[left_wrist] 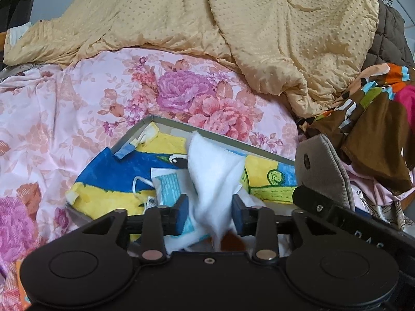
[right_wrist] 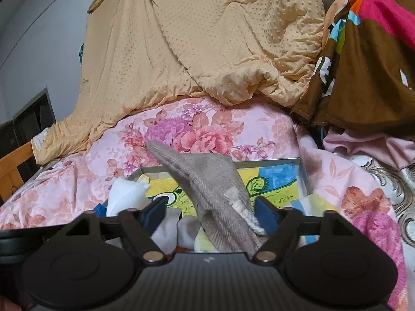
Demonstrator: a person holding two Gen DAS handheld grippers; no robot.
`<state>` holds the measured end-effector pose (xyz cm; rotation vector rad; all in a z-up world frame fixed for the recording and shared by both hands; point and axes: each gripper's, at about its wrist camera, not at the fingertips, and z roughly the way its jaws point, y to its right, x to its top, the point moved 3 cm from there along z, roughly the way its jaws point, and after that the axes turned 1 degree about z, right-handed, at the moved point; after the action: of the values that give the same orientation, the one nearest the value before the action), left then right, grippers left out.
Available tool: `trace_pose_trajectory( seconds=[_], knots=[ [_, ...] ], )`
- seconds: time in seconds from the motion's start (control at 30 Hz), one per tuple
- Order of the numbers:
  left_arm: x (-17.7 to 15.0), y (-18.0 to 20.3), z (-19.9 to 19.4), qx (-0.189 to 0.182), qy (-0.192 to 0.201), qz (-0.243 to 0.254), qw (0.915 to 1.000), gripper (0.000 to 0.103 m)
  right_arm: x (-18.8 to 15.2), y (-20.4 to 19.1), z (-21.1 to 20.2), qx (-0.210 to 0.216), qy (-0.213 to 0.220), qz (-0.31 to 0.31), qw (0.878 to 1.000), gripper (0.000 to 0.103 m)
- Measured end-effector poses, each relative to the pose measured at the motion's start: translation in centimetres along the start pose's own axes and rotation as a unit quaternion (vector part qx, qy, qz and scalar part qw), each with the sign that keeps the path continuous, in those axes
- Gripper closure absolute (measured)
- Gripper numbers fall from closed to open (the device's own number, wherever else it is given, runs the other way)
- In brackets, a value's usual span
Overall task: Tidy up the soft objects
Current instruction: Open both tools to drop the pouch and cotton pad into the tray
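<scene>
A shallow grey-rimmed tray [left_wrist: 166, 121] with a blue and yellow drawing lies on the floral bed sheet. My left gripper [left_wrist: 208, 211] hangs over it, its blue pads wide apart with a white fluffy cloth [left_wrist: 210, 173] standing loosely between them. My right gripper [right_wrist: 210, 212] is also over the tray [right_wrist: 262, 161], jaws wide apart, with a grey woven cloth [right_wrist: 207, 178] with a white cord draped between them. The white cloth shows at left in the right wrist view [right_wrist: 124, 194]. The grey cloth shows at right in the left wrist view [left_wrist: 321, 165].
A yellow dotted quilt [left_wrist: 233, 26] is heaped at the back of the bed. A brown multicoloured blanket [right_wrist: 368, 64] is piled at the right. A wooden bed frame [right_wrist: 15, 165] and a dark opening are at far left. Small papers and a white cord lie in the tray.
</scene>
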<state>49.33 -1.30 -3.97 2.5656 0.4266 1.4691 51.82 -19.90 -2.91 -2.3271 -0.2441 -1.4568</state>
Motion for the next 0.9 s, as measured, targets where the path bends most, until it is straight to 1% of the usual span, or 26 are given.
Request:
trace_pose_trajectory(
  seconds=[0.03, 0.1, 0.2, 0.27, 0.33, 0.37, 0.4, 0.5, 0.57, 0.63, 0.7, 0.77, 0.9],
  knots=[
    [-0.1, -0.1, -0.3, 0.0, 0.002, 0.0, 1.0, 0.054, 0.0, 0.0, -0.2, -0.002, 0.0, -0.001, 1.0, 0.015],
    [-0.3, -0.2, -1.0, 0.005, 0.007, 0.0, 1.0, 0.047, 0.0, 0.1, -0.9, -0.005, 0.0, -0.001, 1.0, 0.012],
    [-0.6, -0.7, -2.2, 0.007, 0.008, -0.011, 0.9999, 0.045, -0.1, 0.2, -2.0, -0.01, -0.002, 0.0, 1.0, 0.007],
    [-0.7, -1.1, -3.2, 0.011, 0.011, -0.016, 0.9997, 0.04, -0.2, 0.2, -2.8, -0.015, -0.006, 0.001, 1.0, 0.005],
    [-1.0, -1.4, -4.4, 0.016, 0.017, -0.021, 0.9995, 0.032, -0.4, 0.2, -3.6, -0.016, -0.009, 0.001, 1.0, 0.003],
    [-1.1, -1.5, -5.1, 0.017, 0.022, -0.022, 0.9994, 0.031, -0.5, 0.1, -4.1, -0.016, -0.01, 0.001, 1.0, 0.002],
    [-1.2, -1.7, -5.8, 0.018, 0.027, -0.022, 0.9992, 0.028, -0.6, -0.1, -4.6, -0.017, -0.01, 0.0, 1.0, 0.001],
    [-1.8, -2.2, -8.2, 0.028, 0.041, -0.022, 0.9985, 0.017, -1.5, -0.7, -6.6, -0.025, -0.011, -0.013, 1.0, 0.0],
    [-2.3, -2.5, -9.8, 0.032, 0.048, -0.02, 0.9981, 0.013, -2.1, -1.4, -7.7, -0.033, -0.015, -0.029, 0.999, 0.0],
    [-3.0, -2.9, -11.6, 0.039, 0.056, -0.011, 0.9976, 0.007, -2.6, -2.0, -8.9, -0.043, -0.016, -0.036, 0.998, 0.0],
    [-3.6, -3.2, -13.2, 0.047, 0.063, -0.003, 0.9969, 0.003, -3.1, -2.6, -10.2, -0.044, -0.017, -0.039, 0.998, 0.0],
    [-4.4, -3.6, -14.7, 0.052, 0.064, 0.005, 0.9966, 0.002, -3.6, -3.1, -11.6, -0.041, -0.02, -0.035, 0.998, 0.0],
    [-6.0, -4.4, -17.4, 0.039, 0.054, 0.011, 0.9977, 0.001, -4.9, -4.0, -14.6, -0.04, -0.02, -0.041, 0.998, 0.0]
  ],
)
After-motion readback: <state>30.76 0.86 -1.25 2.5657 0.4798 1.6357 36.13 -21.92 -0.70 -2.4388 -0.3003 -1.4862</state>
